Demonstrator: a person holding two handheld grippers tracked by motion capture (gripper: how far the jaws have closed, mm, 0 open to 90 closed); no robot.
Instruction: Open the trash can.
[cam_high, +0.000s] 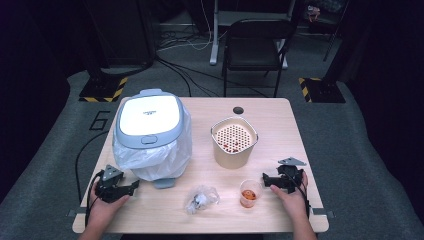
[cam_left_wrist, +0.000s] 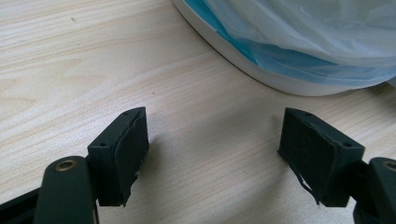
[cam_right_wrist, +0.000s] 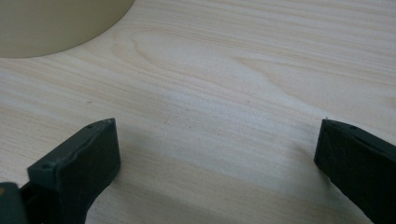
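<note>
High view: both grippers, left gripper (cam_high: 131, 186) & right gripper (cam_high: 266, 180), rest wide open, empty. Cup (cam_high: 250, 193) just beside right one; bin (cam_high: 150, 131) ahead of left, lid shut. Nothing started, I'd say.

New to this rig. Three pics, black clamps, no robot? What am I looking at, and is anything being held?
No robot here: a person sits at a wooden table and holds a hand-operated set of tongs in each hand. The high view looks down from above: left tongs, right tongs. The other two pictures come from cameras riding on the tongs, looking along their black jaws; left tongs, right tongs. Both stand open over bare wood, holding nothing.

On the table: a lidded bin lined with a plastic bag, a beige bucket with a perforated insert, a small clear cup with something orange inside, and a crumpled clear wrapper.
</note>
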